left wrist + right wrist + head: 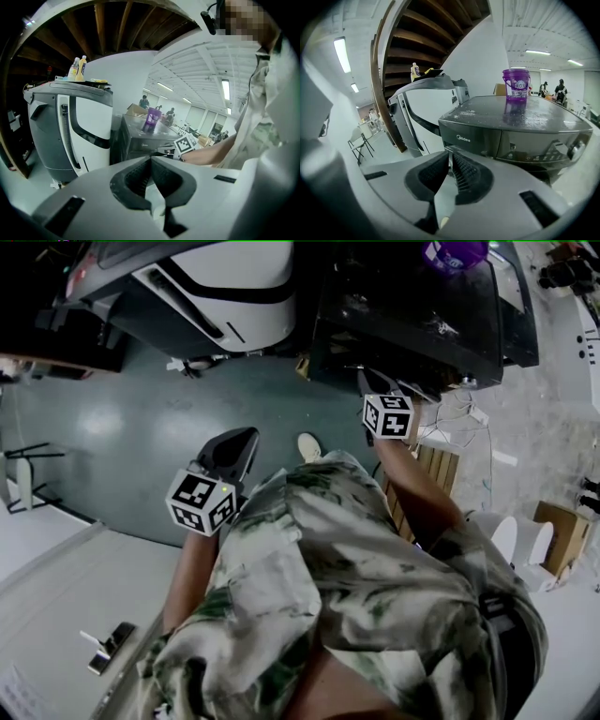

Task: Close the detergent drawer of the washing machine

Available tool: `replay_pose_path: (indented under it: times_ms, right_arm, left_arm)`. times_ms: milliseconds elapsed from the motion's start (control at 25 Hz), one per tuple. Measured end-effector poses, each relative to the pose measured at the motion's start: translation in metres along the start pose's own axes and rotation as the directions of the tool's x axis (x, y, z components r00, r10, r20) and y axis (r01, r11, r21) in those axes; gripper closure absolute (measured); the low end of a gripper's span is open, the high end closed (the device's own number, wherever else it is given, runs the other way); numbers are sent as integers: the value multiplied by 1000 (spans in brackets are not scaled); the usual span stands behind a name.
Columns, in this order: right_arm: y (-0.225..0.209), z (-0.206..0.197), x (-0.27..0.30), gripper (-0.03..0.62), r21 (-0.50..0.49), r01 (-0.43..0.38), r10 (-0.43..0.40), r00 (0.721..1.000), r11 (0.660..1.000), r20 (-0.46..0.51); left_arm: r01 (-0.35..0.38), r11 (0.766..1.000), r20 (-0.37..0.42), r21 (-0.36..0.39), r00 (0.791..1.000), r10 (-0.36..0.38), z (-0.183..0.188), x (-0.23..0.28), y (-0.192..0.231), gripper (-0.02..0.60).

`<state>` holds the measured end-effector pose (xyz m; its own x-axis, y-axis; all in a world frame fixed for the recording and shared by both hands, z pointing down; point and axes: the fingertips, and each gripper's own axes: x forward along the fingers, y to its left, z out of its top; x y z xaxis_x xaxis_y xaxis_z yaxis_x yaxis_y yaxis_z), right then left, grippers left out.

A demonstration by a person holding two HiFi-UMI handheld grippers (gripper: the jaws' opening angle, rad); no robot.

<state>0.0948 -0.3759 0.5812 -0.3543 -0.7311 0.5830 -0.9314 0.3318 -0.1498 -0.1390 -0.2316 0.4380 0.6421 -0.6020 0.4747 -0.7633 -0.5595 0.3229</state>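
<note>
The dark washing machine (520,117) stands straight ahead in the right gripper view, with a purple cup (516,85) on its lid. Its detergent drawer (469,137), the left front panel with the logo, looks flush with the control panel beside it. My right gripper (450,153) hovers just in front of that panel's lower edge, jaws together with nothing between them. In the head view the right gripper (372,382) is at the machine's (412,315) front. My left gripper (246,437) hangs over the floor to the left, shut and empty (151,158).
A large white and grey appliance (216,287) stands left of the washer, with bottles (78,68) on top. A wooden slatted crate (436,470) and a cardboard box (562,531) lie to the right. A folding chair (361,143) stands under the wooden stairs.
</note>
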Motion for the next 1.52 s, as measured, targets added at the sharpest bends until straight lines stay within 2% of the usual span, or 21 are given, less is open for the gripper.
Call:
replay_pose_path:
  times_ms: [480, 880, 1200, 1520]
  right_arm:
    - [98, -16, -104, 566, -81, -150, 153, 987, 985, 38]
    - [166, -51, -185, 572, -124, -231, 236, 971, 965, 27]
    - [210, -73, -227, 572, -179, -278, 287, 958, 944, 21]
    - [225, -82, -252, 572, -199, -290, 300, 954, 936, 20]
  left_arm:
    - [11, 1000, 11, -15, 1000, -11, -48, -62, -26, 558]
    - [22, 999, 9, -23, 1000, -22, -95, -113, -52, 558]
    - [18, 999, 28, -28, 999, -17, -115, -142, -67, 558]
    - [7, 999, 36, -41, 999, -5, -133, -160, -75, 558]
